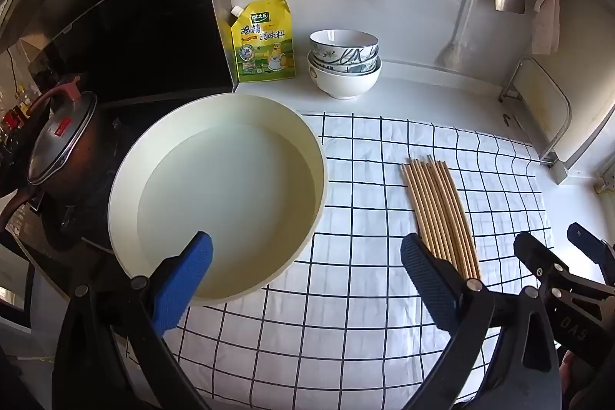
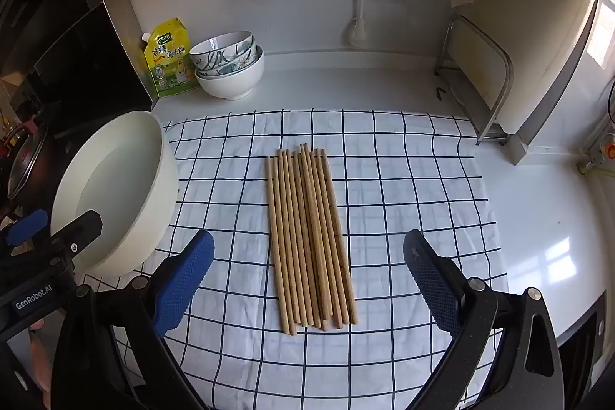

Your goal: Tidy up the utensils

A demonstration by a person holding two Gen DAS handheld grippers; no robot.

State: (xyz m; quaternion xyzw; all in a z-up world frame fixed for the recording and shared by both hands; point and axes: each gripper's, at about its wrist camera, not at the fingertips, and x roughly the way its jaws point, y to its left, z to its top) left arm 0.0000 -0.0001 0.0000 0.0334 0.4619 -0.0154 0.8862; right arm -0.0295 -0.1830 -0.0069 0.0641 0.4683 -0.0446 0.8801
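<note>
Nearest of all, the right gripper (image 2: 308, 279) hangs over the checked cloth (image 2: 403, 187) with its two blue fingers spread wide and nothing between them. The left gripper (image 1: 305, 279) is spread wide too and holds nothing; one of its fingers hangs over the near rim of the cream pan (image 1: 215, 195).

A little farther, the wooden chopsticks (image 2: 309, 237) lie side by side in a flat bunch in the middle of the cloth, right in line with the right gripper. The pan sits at the left edge of the cloth, well apart from the sticks.

At the far wall stand the stacked bowls (image 2: 228, 68) and a yellow pouch (image 2: 169, 60).

The sticks are thin, round and many. If the fingers close on the bunch off-centre, some could roll away or slip out. Their far ends are not even, so a pinch near that end might miss a few. A low finger could also snag the cloth and drag everything.
</note>
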